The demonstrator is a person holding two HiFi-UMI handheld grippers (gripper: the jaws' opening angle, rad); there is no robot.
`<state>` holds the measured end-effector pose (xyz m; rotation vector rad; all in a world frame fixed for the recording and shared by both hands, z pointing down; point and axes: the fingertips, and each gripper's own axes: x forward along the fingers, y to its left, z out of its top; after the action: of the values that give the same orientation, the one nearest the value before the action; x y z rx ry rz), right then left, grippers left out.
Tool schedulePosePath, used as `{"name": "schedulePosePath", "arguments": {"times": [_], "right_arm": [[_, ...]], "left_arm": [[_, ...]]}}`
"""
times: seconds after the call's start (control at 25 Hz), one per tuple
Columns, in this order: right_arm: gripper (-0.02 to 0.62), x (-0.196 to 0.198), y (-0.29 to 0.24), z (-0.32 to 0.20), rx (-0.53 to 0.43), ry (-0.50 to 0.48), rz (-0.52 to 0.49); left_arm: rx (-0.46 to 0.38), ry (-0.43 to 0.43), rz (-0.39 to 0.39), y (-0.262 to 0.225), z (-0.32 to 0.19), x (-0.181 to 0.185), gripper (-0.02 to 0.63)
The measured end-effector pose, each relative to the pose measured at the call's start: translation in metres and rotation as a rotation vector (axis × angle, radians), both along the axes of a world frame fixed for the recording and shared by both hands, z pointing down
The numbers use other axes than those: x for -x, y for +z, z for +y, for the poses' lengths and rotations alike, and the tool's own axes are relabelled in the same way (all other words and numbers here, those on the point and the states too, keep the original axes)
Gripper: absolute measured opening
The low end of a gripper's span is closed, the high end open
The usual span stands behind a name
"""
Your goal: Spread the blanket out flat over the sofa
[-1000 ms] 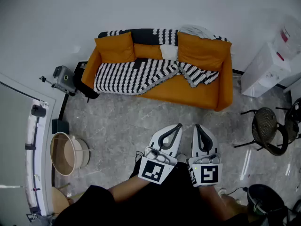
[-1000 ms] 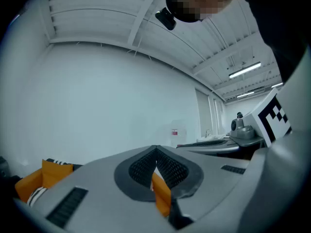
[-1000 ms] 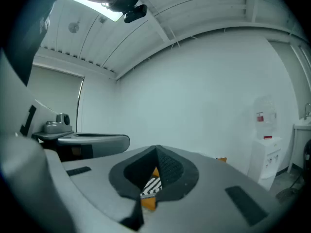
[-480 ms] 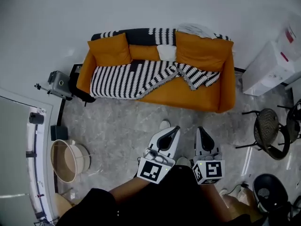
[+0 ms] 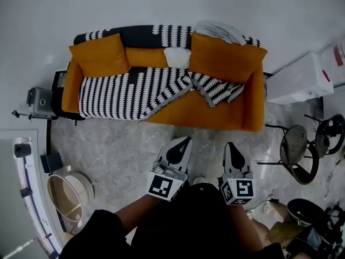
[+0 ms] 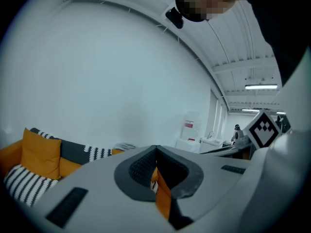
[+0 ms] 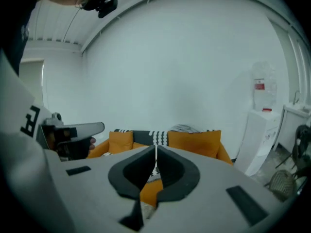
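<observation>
Found blanket point(image 5: 135, 88) draped on sofa point(image 5: 215, 117) at twelve o'clock, bunched toward one. Noted left gripper point(image 5: 183, 142) and right gripper point(image 5: 230, 146) at six, well apart from it, jaws closed together, empty. Judged approach in hand, with reaching the bunched edge and opening jaws needed next.

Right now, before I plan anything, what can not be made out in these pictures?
Head view: the sofa seat's left part is hidden under the striped blanket.
Head view: the pale cloth on the backrest is partly hidden behind the orange cushion.
Left gripper view: the left hand-held gripper covers most of the sofa.
Right gripper view: the red label is too small to read.
</observation>
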<state>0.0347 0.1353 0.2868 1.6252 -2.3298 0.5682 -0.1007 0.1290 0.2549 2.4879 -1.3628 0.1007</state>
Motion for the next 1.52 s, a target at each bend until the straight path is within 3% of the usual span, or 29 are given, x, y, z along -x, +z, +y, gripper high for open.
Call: {"name": "schedulePosePath", "arguments": {"times": [0.16,0.36,0.52,0.64,0.8,0.92,1.04,1.16,1.32,1.52], "right_arm": [[0.040,-0.002,0.034,-0.064,-0.016,0.000,0.157],[0.040,-0.016,0.094,-0.110,0.049,0.036,0.184],[0.040,-0.027,0.175,-0.141,0.150,0.036,0.162],[0.040,-0.038,0.243,-0.163,0.212,0.039,0.134],[0.040,-0.034,0.327,-0.183,0.266,-0.054,0.149],[0.041,-0.031,0.389,-0.204,0.321,-0.138,0.151],[0.049,-0.033,0.444,-0.214,0.372,-0.192,0.178],[0.094,-0.029,0.492,-0.213,0.420,-0.253,0.204],[0.101,-0.028,0.547,-0.206,0.482,-0.320,0.245],[0.138,-0.028,0.606,-0.204,0.578,-0.407,0.266]], "left_arm": [[0.038,0.091,0.012,0.031,-0.040,0.006,0.008],[0.050,0.149,-0.066,0.076,-0.076,0.007,0.008],[0.124,0.126,-0.065,0.120,-0.111,-0.004,0.008],[0.130,0.089,-0.056,0.150,-0.127,-0.022,0.008],[0.232,-0.001,-0.055,0.210,-0.130,-0.036,0.008],[0.282,-0.002,-0.072,0.256,-0.144,-0.048,0.008],[0.301,0.004,-0.049,0.286,-0.153,-0.061,0.008],[0.317,0.021,-0.080,0.314,-0.157,-0.070,0.008],[0.314,0.010,-0.104,0.350,-0.172,-0.081,0.008],[0.344,-0.057,-0.017,0.366,-0.181,-0.084,0.008]]}}
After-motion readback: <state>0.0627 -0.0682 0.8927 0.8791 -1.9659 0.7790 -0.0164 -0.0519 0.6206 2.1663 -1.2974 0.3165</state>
